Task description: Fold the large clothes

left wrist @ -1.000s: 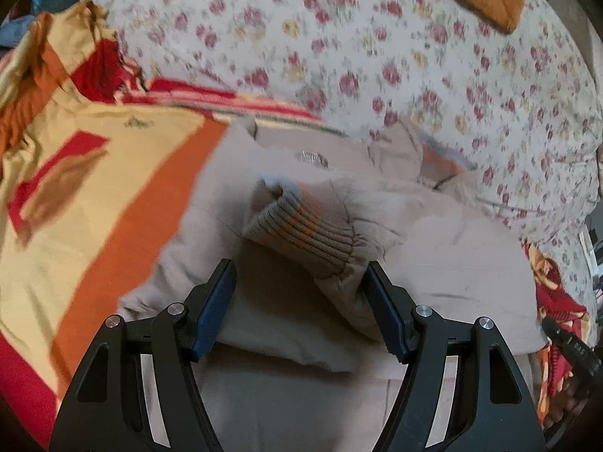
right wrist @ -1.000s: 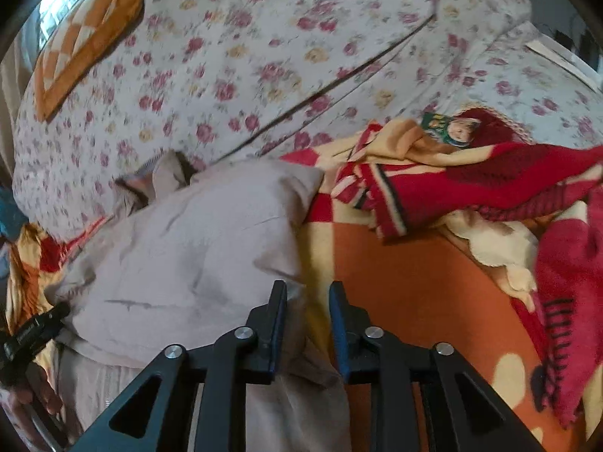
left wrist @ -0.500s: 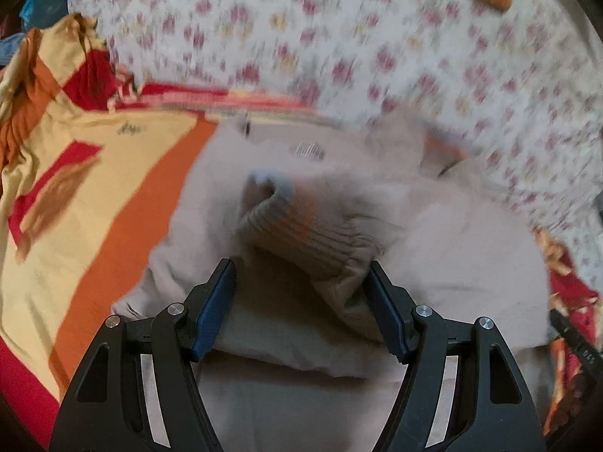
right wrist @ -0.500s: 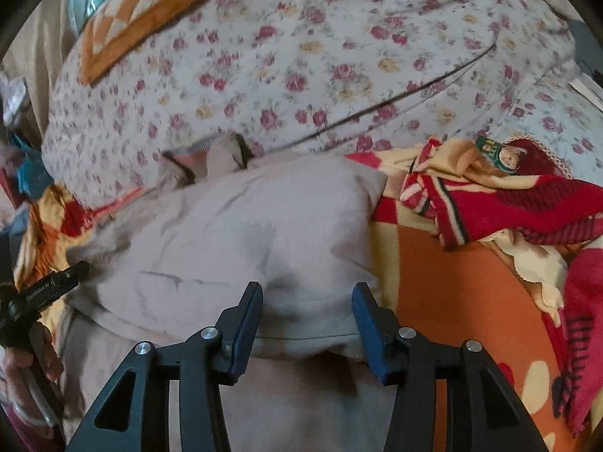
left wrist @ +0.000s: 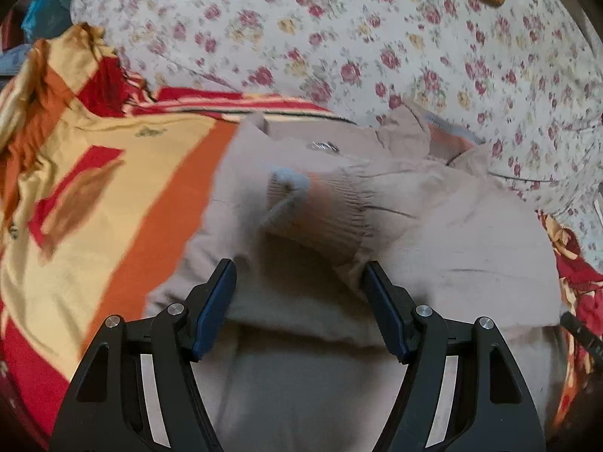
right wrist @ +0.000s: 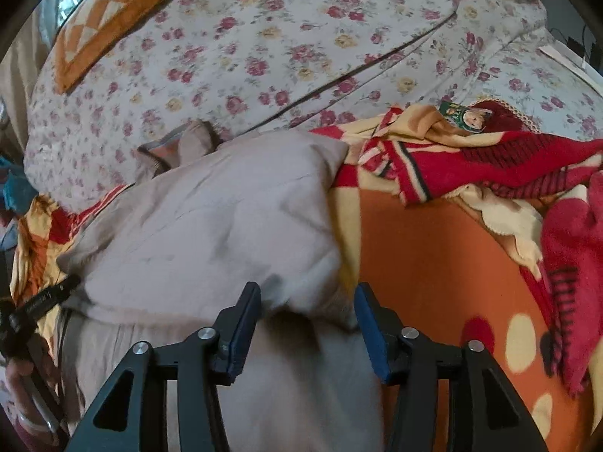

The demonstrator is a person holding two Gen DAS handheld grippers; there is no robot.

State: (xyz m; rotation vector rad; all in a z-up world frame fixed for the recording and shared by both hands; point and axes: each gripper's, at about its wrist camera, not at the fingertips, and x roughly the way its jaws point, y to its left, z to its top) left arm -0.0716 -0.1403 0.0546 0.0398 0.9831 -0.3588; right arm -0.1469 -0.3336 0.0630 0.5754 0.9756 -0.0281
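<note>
While both tools hover low over it, the beige jacket [left wrist: 433,233] lies partly folded on the orange, yellow and red blanket [left wrist: 113,196], and everything here is placed from that jacket. The left gripper [left wrist: 297,286] hangs over its near half with the jaws spread wide and nothing between them; the blue pads [left wrist: 213,307] flank bare cloth. Just beyond the fingertips, a ribbed cuff [left wrist: 320,211] with an orange band lies across the top of the jacket, the sleeve doubled over the body. The picture is blurred around the cuff, so its edge is hard to read. The right gripper [right wrist: 307,316] sits at the jacket's [right wrist: 226,226] right near corner, jaws likewise apart, straddling a raised fold of fabric without pinching it. Past the jacket's far edge spreads a white floral sheet [right wrist: 301,37], with an orange checked cushion [right wrist: 113,19] further off to the left. To the jacket's right lies a bunched red and cream blanket heap [right wrist: 490,158]
</note>
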